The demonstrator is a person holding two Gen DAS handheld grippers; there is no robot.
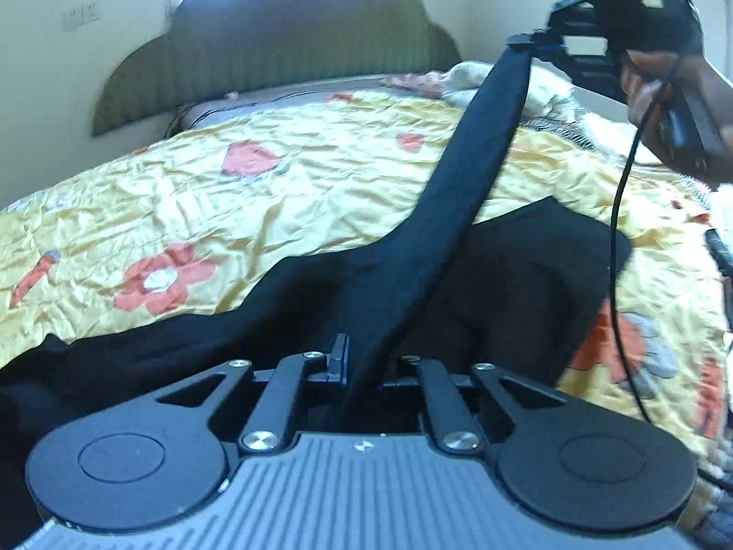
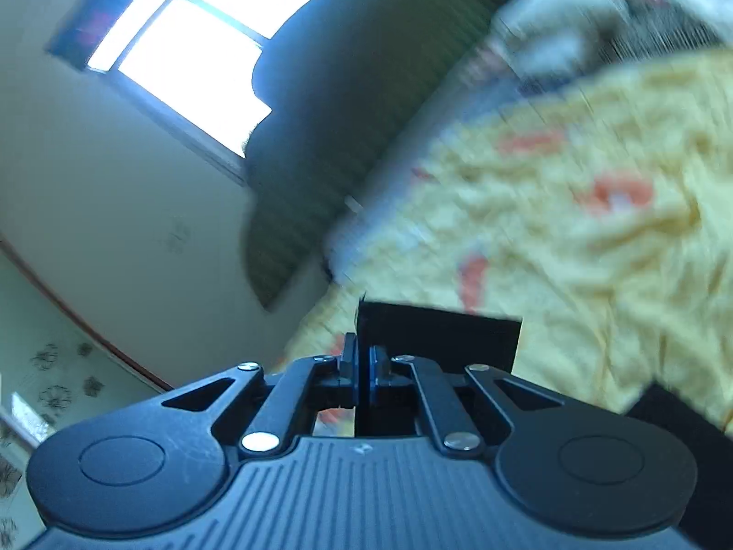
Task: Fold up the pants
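The left claw is pressed together on the black pants, with a taut band of the fabric running up from its jaws. The right claw also pinches the pants, a dark flap standing just past its closed jaws. In the left wrist view the right claw is raised high over the bed, gripping the far end of that band, with the person's hand behind it. There is one pair of pants; the rest lies spread on the bed. One yellow bedspread with orange flowers covers the bed. Behind it stands one green scalloped headboard. A bright window sits in the pale wall, and a crumpled white cloth lies near the head of the bed.
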